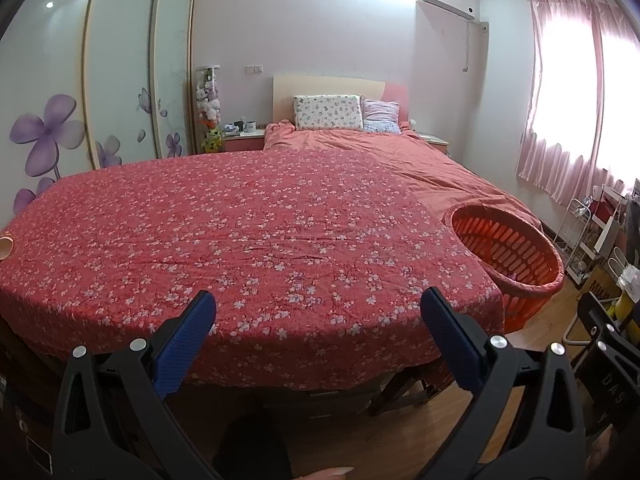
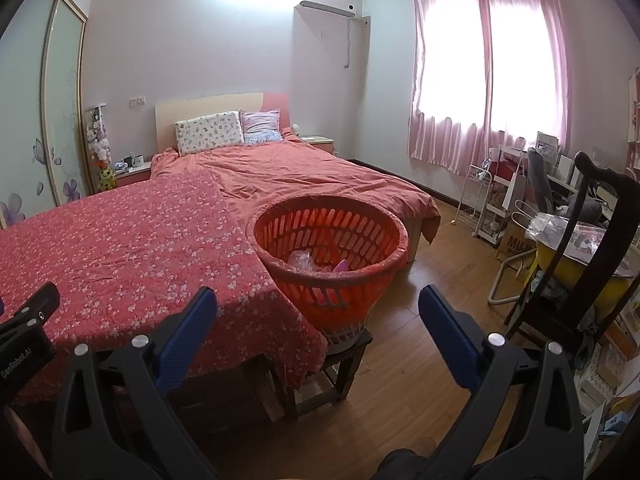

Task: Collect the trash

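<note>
An orange slatted basket (image 2: 326, 254) stands on a small wooden stool at the right end of a table under a red floral cloth (image 1: 248, 248). It holds clear and pink plastic trash (image 2: 320, 264). The basket also shows in the left wrist view (image 1: 508, 252). A small pale cup-like item (image 1: 6, 247) sits at the cloth's far left edge. My left gripper (image 1: 318, 312) is open and empty over the cloth's near edge. My right gripper (image 2: 318, 308) is open and empty, just in front of the basket. The left gripper's body (image 2: 28, 324) shows at the right view's left edge.
A bed (image 2: 288, 176) with a salmon duvet and pillows lies beyond the table. A dark wooden chair (image 2: 580, 248), wire racks and cluttered boxes stand at the right under the pink curtains (image 2: 488, 72). A wardrobe (image 1: 120, 80) lines the left wall. Wood floor (image 2: 420, 288) lies beside the stool.
</note>
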A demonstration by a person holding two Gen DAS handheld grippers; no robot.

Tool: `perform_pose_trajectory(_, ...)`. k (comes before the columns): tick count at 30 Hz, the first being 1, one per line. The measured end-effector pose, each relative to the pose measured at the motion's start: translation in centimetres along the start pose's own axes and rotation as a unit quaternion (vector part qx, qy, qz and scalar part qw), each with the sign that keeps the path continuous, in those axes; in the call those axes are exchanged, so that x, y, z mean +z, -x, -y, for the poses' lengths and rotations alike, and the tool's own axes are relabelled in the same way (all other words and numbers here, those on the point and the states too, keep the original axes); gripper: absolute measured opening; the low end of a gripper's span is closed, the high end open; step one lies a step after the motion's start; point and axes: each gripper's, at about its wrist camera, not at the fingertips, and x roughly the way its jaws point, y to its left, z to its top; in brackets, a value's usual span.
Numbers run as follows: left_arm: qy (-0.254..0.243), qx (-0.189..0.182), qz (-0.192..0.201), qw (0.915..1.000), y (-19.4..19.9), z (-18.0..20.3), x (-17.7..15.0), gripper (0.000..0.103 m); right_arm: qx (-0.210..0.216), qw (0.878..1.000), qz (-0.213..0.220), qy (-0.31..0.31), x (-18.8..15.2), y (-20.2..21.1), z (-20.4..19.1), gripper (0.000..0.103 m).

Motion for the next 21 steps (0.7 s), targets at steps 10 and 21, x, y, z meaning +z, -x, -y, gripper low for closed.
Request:
perform_pose_trajectory(10, 0.005, -0.002, 0.009, 1.0, 0.26, -0.04, 0.21, 0.101, -0.001, 1.0, 0.002, 0.0, 0.05, -0.02, 0.13, 0.099)
perform_pose_trajectory(21, 0.004, -0.001, 0.007, 1.0, 0.26, 0.1, 0.18, 0.101, 0.0, 1.0, -0.001, -0.001, 0.31, 0.02, 0.31, 0.099)
